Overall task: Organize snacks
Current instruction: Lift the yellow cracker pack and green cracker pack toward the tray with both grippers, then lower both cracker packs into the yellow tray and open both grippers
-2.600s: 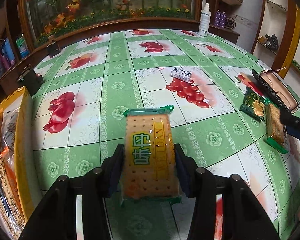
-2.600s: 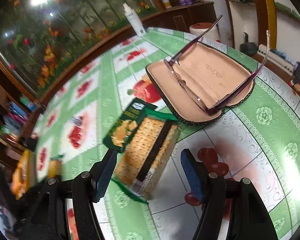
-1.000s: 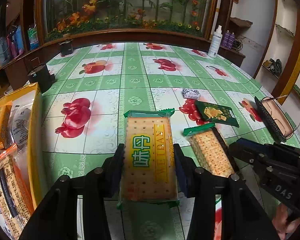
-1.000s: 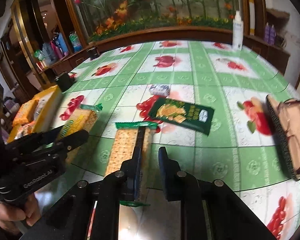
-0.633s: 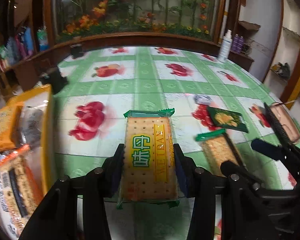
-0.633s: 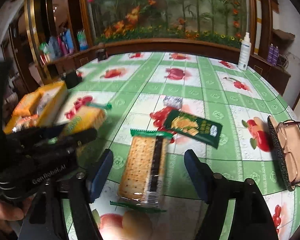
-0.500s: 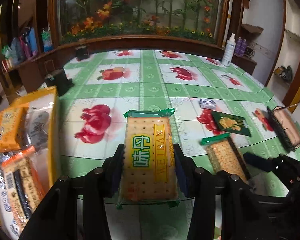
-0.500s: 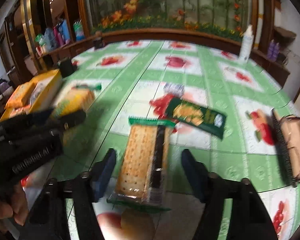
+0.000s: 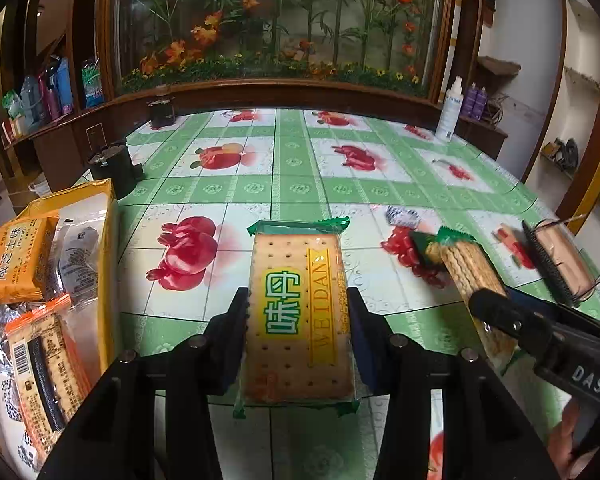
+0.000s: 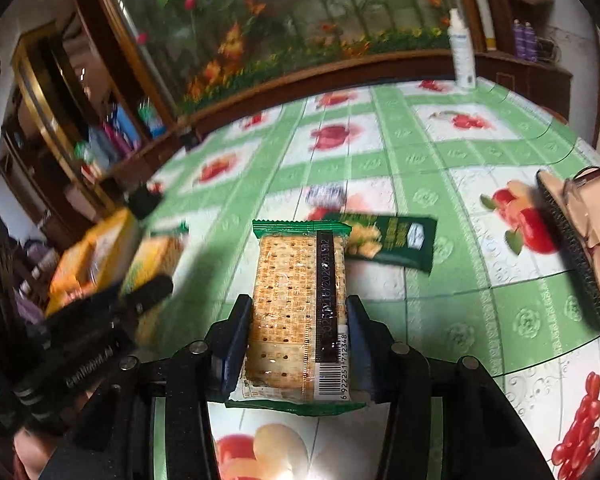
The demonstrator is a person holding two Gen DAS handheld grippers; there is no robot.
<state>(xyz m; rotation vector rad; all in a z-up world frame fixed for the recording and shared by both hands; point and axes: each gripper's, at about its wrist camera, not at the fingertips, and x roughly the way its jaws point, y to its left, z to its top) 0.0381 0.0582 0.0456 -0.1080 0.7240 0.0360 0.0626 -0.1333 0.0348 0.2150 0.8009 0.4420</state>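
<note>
Glasses case [image 10: 588, 248] cut off by right frame edge. Yellow snack bag [image 9: 40, 300] cut off at left. Small white packet [image 10: 326, 195] blurred, label unreadable.

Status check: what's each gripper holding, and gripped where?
Left gripper: WEIDAN cracker pack, long side edges. Right gripper: barcode cracker pack, long side edges.

Left of the left gripper [image 9: 298, 320], the yellow snack bag [image 9: 56, 280] crowds the table [image 9: 296, 188] edge. To its right, the right gripper [image 9: 496, 308] and the glasses case [image 9: 560, 264] block passage. Ahead, only the green packet [image 10: 388, 240] and a small wrapped sweet [image 10: 326, 196] interrupt the open middle.
</note>
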